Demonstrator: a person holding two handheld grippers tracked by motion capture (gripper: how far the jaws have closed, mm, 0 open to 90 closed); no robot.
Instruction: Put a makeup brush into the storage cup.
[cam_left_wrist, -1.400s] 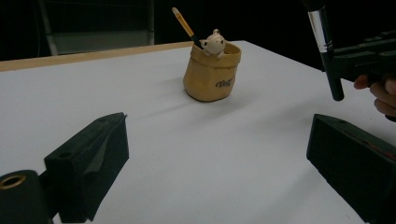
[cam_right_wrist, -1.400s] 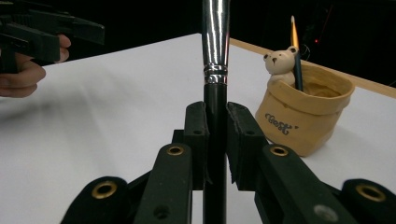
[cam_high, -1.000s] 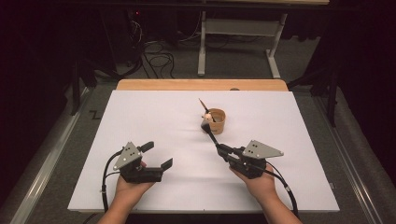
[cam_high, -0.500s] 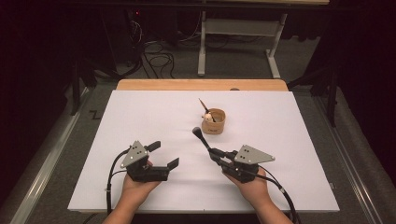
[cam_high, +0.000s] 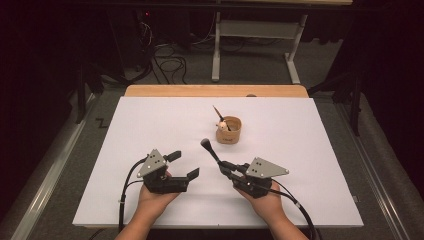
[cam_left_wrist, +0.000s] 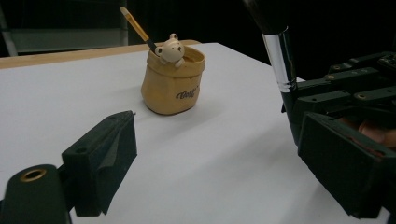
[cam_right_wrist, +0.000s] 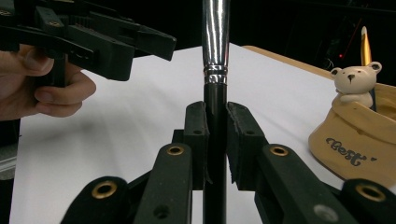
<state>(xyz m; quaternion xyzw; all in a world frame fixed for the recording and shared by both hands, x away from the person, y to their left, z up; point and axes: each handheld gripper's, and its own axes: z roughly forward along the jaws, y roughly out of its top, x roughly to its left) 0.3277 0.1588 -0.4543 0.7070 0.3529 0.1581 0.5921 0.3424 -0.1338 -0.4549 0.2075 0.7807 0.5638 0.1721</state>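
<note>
table: white sheet over a wooden top, both hands working near its front edge
pot: tan bag-shaped holder with a small bear on the rim, upright past the grippers; one yellow-handled brush stands in it
right gripper: jaws clamped on the black handle of the makeup brush, head raised and pointing toward the pot, clear of it
left gripper: empty; jaws have just been closing a little, wide apart, nothing between them
step: looks like a brush lifted out, carried between pot and left gripper
next: likely a handover; left jaws must straddle the ferrule squarely before pinching
</note>
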